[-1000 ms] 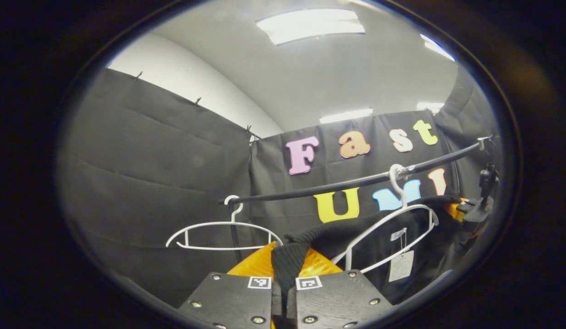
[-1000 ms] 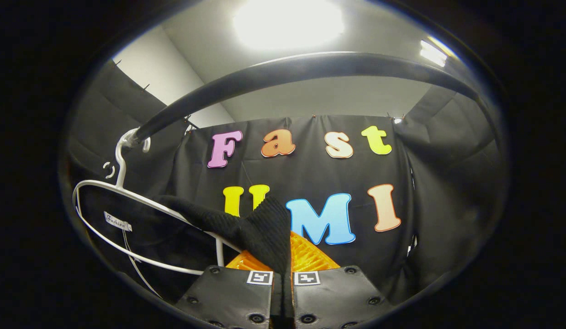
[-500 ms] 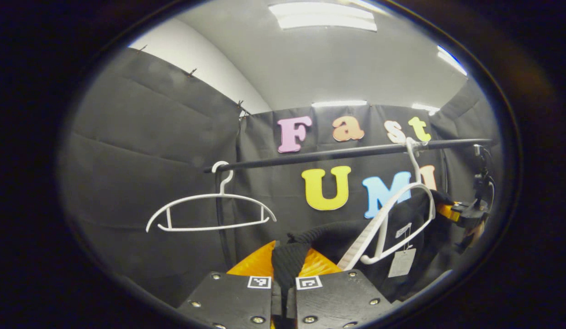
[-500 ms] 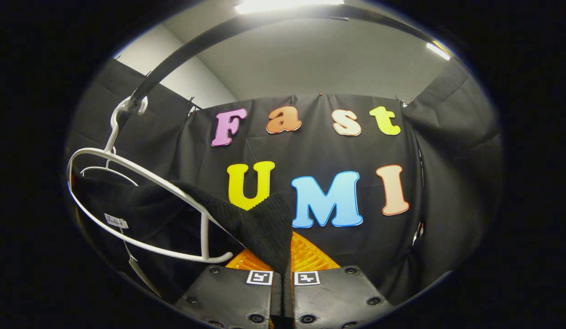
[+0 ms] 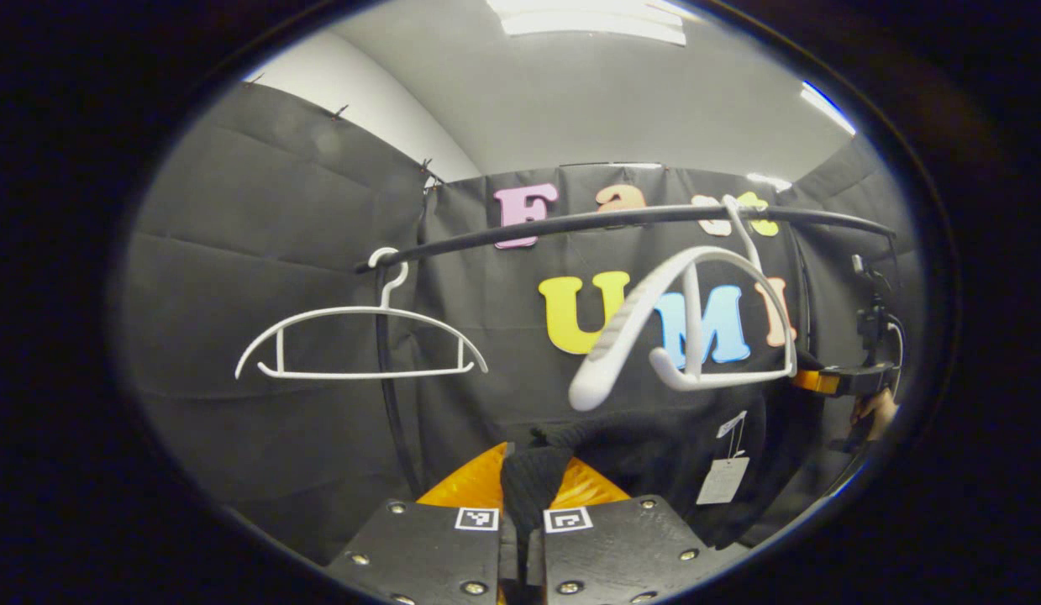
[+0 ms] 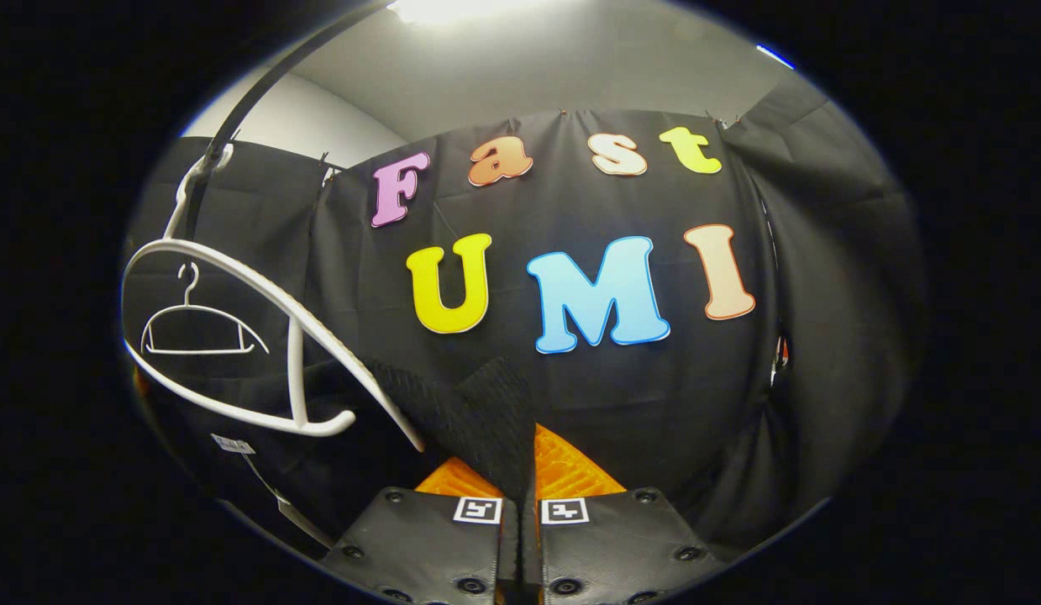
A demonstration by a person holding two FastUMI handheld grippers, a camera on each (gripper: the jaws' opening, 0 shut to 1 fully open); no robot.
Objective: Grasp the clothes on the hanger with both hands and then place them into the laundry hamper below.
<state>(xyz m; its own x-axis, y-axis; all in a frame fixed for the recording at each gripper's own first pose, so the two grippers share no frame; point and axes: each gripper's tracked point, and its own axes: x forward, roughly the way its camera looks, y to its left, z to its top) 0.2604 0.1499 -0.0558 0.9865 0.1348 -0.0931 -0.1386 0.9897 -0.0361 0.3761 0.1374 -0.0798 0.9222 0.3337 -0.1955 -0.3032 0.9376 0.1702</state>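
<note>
left gripper view: left tool (image 5: pixel 522 514) pinches garment (image 5: pixel 646 445).

Right gripper (image 6: pixel 520 496) jaws clamp black garment (image 6: pixel 478 412)

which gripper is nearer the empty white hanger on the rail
Left. In the left gripper view the left gripper, shut on the black garment, sits just below and right of the empty hanger. The right gripper holds the garment's far end, beyond the second hanger.
</note>
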